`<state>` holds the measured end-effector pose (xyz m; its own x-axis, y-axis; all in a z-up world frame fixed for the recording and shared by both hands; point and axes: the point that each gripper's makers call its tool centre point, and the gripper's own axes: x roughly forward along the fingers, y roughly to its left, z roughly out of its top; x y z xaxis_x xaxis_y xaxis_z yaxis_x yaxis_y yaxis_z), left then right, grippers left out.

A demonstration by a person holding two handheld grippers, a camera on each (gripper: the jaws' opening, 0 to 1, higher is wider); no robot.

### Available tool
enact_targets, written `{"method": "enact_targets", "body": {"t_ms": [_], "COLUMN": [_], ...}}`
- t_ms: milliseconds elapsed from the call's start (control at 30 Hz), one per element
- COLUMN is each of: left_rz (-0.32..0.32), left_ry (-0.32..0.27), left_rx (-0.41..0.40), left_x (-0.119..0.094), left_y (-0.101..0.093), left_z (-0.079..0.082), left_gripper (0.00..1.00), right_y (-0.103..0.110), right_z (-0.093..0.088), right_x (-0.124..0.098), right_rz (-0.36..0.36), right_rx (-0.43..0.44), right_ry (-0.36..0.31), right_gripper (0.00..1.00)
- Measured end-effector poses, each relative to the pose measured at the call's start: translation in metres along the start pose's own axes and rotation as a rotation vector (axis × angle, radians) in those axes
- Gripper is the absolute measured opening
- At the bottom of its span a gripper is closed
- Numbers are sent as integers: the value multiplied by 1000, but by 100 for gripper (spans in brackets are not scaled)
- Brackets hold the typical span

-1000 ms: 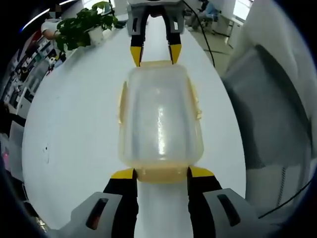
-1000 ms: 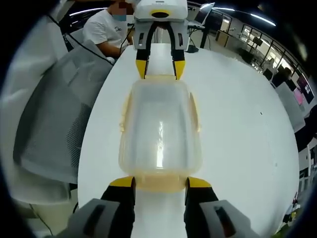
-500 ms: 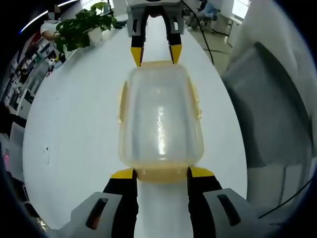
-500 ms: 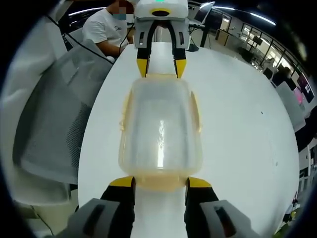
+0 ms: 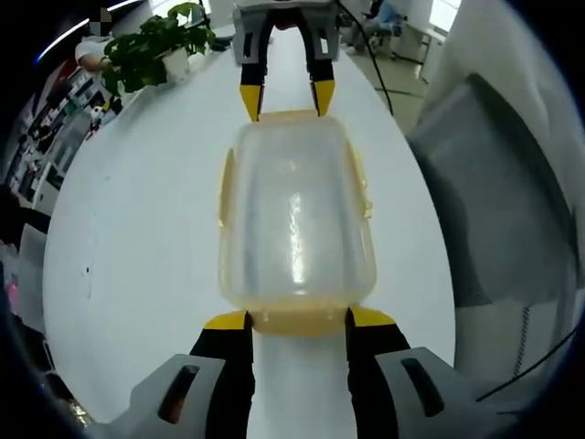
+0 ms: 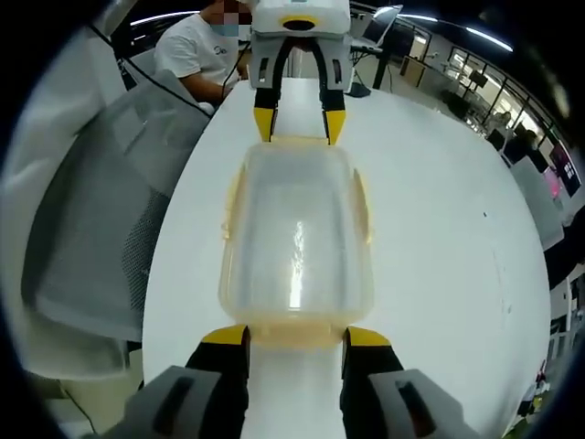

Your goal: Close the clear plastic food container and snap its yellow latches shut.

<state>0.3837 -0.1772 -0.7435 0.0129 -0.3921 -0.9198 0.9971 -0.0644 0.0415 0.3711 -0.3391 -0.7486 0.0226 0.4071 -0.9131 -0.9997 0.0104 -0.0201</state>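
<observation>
Clear food container (image 5: 294, 219) sitting flat, lid on

Yellow latches (image 5: 292, 321) line its edges; it lies lengthwise on the white tabletop (image 5: 137, 229).

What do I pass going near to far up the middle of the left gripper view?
Left gripper → near yellow latch → clear container → far yellow latch → right gripper → white table running on beyond it.
</observation>
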Motion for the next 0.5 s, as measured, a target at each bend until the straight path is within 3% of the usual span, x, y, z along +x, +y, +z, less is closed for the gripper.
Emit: {"method": "enact_targets", "body": {"t_ms": [433, 500], "left_rz": [-7, -13], "left_ry": [26, 22], "left_rx": [26, 2], "left_x": [2, 2], "left_y": [-5, -7], "left_z": [-7, -8], "left_gripper": [36, 43], "right_y": [-2, 0], "right_z": [-5, -8], "right_x": [-2, -2], "right_rz": [-6, 4], "right_rx": [5, 20], "right_ry": [30, 39], "right_gripper": [37, 48]}}
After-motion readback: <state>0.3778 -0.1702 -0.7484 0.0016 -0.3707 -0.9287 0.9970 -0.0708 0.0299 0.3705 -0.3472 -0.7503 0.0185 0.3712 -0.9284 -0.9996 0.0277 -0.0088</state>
